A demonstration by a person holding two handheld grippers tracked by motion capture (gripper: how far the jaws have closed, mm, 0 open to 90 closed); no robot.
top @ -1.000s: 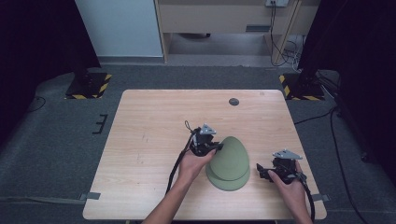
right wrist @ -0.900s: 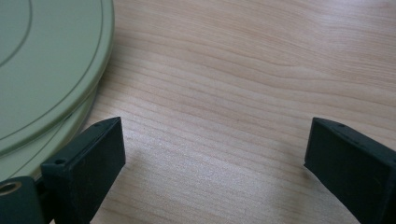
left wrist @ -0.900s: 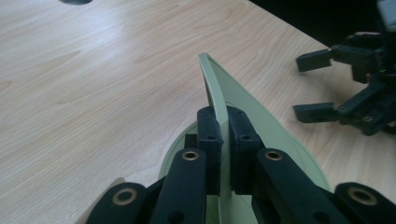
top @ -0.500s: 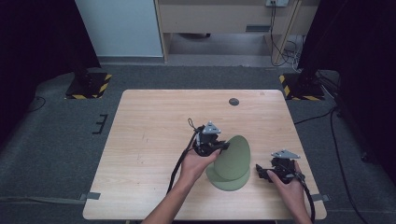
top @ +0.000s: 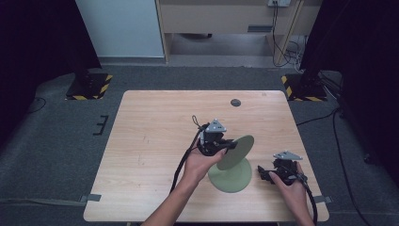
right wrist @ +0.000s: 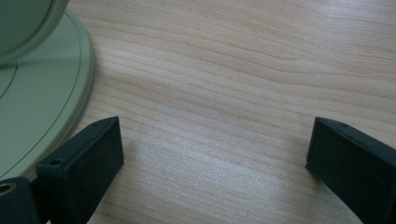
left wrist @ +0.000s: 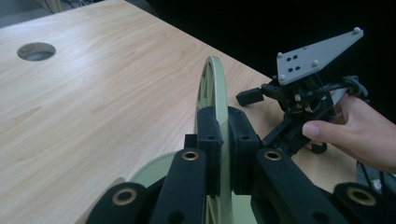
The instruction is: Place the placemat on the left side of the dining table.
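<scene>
- Currently, two round pale-green plates are on the scene: one upper plate (top: 236, 151), lifted and tilted on edge, and one lower plate (top: 230, 176), lying flat on the table.
- One light wooden table (top: 155, 136) carries the work; one round cable hole (top: 235, 102) sits near its far edge.
- Two hand-held black two-jaw grippers are present, one per hand.
- Left gripper (top: 221, 146): clenched on the rim of the upper plate. In the left gripper view the two pads (left wrist: 208, 140) press the thin edge of the upper plate (left wrist: 213, 84) from both sides, and the plate stands nearly upright between them.
- Upper plate position: raised above the lower plate, its low edge close over the lower plate near the table's front right area; whether the two plates touch cannot be told.
- Lower plate (right wrist: 32, 107): flat on the wood, just beside the right gripper, rim close to one jaw.
- Right gripper (top: 269, 173): released, jaws spread wide with bare wood between them, low over the table to the right of the lower plate. In the right gripper view nothing lies between its two pads (right wrist: 88, 158).
- One grey three-cornered plate tops each gripper, two in total.
- One cable trails from each gripper toward the person.
</scene>
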